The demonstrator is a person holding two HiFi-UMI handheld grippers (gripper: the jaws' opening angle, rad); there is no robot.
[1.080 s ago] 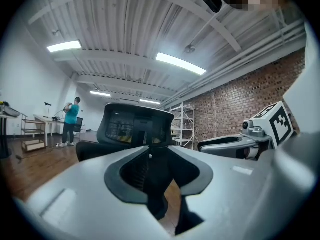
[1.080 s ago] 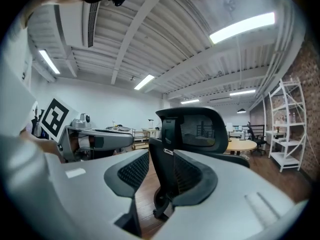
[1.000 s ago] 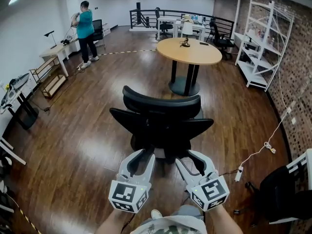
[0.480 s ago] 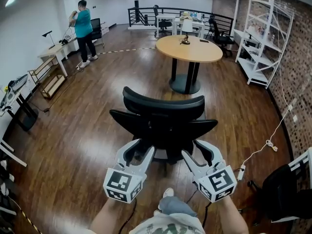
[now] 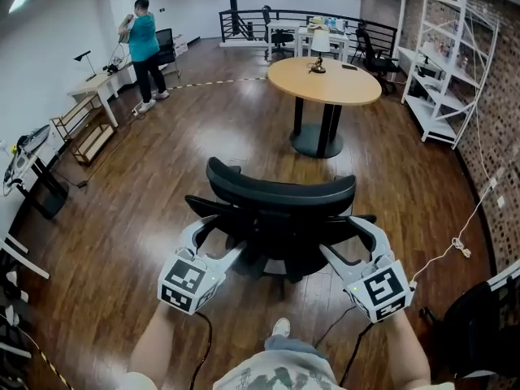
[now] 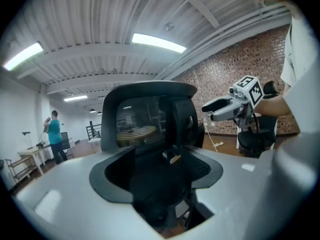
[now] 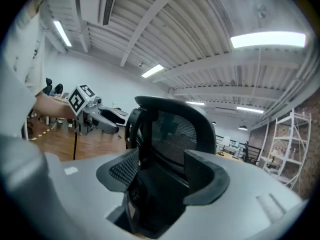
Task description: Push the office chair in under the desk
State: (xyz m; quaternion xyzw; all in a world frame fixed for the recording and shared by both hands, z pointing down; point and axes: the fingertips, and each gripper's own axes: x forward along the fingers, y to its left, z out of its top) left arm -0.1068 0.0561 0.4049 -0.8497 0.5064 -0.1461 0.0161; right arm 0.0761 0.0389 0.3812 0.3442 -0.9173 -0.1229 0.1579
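A black office chair (image 5: 280, 218) with a mesh back and a curved headrest (image 5: 280, 192) stands on the wood floor, its back toward me. My left gripper (image 5: 213, 236) is at the left edge of the backrest and my right gripper (image 5: 345, 236) at the right edge. Both sets of jaws are opening. In the left gripper view the chair back (image 6: 150, 124) fills the gap ahead of the jaws, and no pad presses on it. The right gripper view shows the chair back (image 7: 170, 134) the same way. A round wooden table (image 5: 323, 80) stands beyond the chair.
A person in a teal shirt (image 5: 145, 43) stands at a desk (image 5: 97, 88) on the far left. White shelving (image 5: 443, 63) lines the brick wall on the right. A white cable (image 5: 459, 242) lies on the floor at the right. A low rack (image 5: 85, 136) stands on the left.
Both grippers have moved apart, from behind the middle of the chair to its two sides, and their jaws have widened. The chair sits lower in the head view.
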